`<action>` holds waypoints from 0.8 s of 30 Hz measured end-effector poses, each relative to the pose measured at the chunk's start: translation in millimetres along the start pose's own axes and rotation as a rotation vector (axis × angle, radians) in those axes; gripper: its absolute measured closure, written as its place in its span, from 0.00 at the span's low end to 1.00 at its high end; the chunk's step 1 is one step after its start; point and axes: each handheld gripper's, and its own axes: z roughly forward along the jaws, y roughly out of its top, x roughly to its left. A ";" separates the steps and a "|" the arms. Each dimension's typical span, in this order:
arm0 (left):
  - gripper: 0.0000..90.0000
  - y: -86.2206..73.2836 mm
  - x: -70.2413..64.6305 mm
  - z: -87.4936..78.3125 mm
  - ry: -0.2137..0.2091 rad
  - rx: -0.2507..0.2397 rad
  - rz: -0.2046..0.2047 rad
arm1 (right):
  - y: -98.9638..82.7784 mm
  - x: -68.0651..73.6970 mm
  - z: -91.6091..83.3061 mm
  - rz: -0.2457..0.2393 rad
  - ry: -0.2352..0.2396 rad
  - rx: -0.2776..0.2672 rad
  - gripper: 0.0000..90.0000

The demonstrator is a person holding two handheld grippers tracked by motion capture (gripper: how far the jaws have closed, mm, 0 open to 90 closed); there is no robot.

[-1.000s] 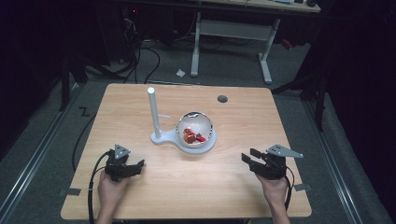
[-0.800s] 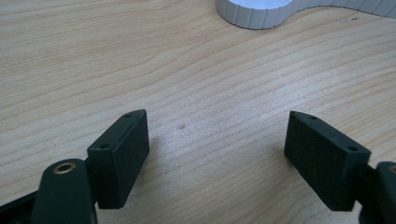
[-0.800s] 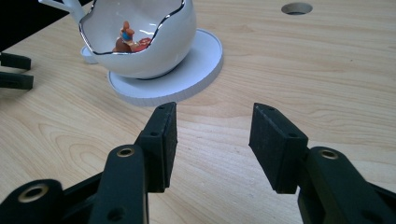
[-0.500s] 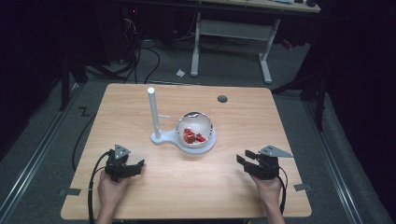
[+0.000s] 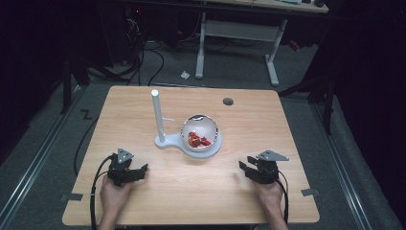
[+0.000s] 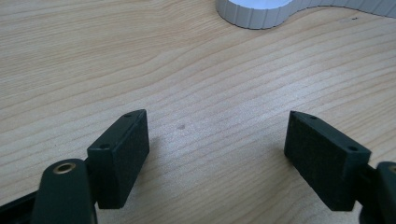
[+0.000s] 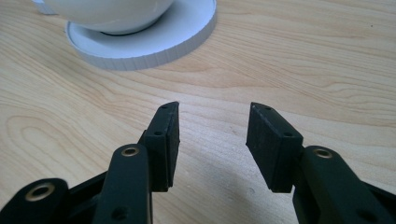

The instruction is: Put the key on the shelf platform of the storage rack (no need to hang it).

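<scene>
Grippers, two in all, rest low on one wooden table (image 5: 143, 115): the left gripper (image 5: 139, 171) with jaws spread wide, the right gripper (image 5: 245, 167) with jaws narrower, just closing further on nothing. Between and beyond them one white bowl (image 5: 201, 132) of red pieces (image 5: 197, 140) sits on one white stand (image 5: 165, 142) with one upright post (image 5: 157, 112).

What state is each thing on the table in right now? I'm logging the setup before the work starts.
Bowl: upright on the white stand's round base, holding red pieces.
White stand: flat on the table, post upright.
Left hand-held gripper: jaws wide open, nothing between them, low over the table.
Right hand-held gripper: jaws partly open, nothing between them, low over the table.
</scene>
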 end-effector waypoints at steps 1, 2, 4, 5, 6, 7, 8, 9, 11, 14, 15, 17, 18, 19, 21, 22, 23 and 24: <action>0.25 0.0 0.0 0.0 0.000 0.000 0.000 | -0.4 0.4 1.3 0.004 -0.004 0.005 0.60; 0.25 0.0 0.0 0.0 0.000 0.000 0.000 | -0.7 0.2 2.4 0.000 -0.008 0.006 0.60; 0.25 0.0 0.0 0.0 0.000 0.000 0.000 | -1.3 1.0 5.4 -0.005 -0.011 0.018 0.59; 0.25 0.0 0.0 0.0 0.000 0.000 0.000 | -1.4 1.3 6.6 -0.013 -0.014 0.021 0.59; 0.25 0.0 0.0 0.0 0.000 0.000 0.000 | -1.7 1.8 8.1 -0.019 -0.020 0.027 0.58; 0.25 0.0 0.0 0.0 0.000 0.000 0.000 | -2.2 2.4 9.8 -0.017 -0.022 0.033 0.58; 0.25 0.0 0.0 0.0 0.000 0.000 0.000 | -2.6 2.3 12.0 -0.024 -0.025 0.038 0.57; 0.25 0.0 0.0 0.0 0.000 0.000 0.000 | -2.8 2.9 13.1 -0.022 -0.028 0.043 0.57; 0.25 0.0 0.0 0.0 0.000 0.000 0.000 | -3.3 3.8 16.0 -0.027 -0.029 0.049 0.57; 0.25 0.0 0.0 0.0 0.000 0.000 0.000 | -3.9 6.1 20.6 -0.034 -0.033 0.063 0.56; 0.25 0.0 0.0 0.0 0.000 0.000 0.000 | -4.2 6.2 21.9 -0.038 -0.032 0.067 0.56; 0.25 0.0 0.0 -0.1 0.000 0.000 0.000 | -5.5 7.3 26.3 -0.045 -0.044 0.085 0.55; 0.25 -0.1 0.0 -0.1 0.001 0.000 0.000 | -6.3 7.7 27.1 -0.050 -0.046 0.083 0.54; 0.25 0.0 0.0 -0.2 0.000 0.001 -0.001 | -6.9 8.6 27.5 -0.052 -0.052 0.077 0.54; 0.25 0.0 0.0 -0.1 0.001 0.000 -0.001 | -7.2 9.6 27.6 -0.063 -0.058 0.078 0.54; 0.25 -0.1 0.0 -0.1 0.001 0.000 -0.001 | -7.2 9.3 27.7 -0.064 -0.055 0.078 0.53; 0.25 0.0 0.0 -0.2 0.000 0.001 -0.001 | -7.1 9.2 27.8 -0.065 -0.053 0.079 0.52; 0.25 0.0 0.0 -0.2 0.000 0.001 -0.001 | -7.1 9.3 28.0 -0.073 -0.047 0.079 0.51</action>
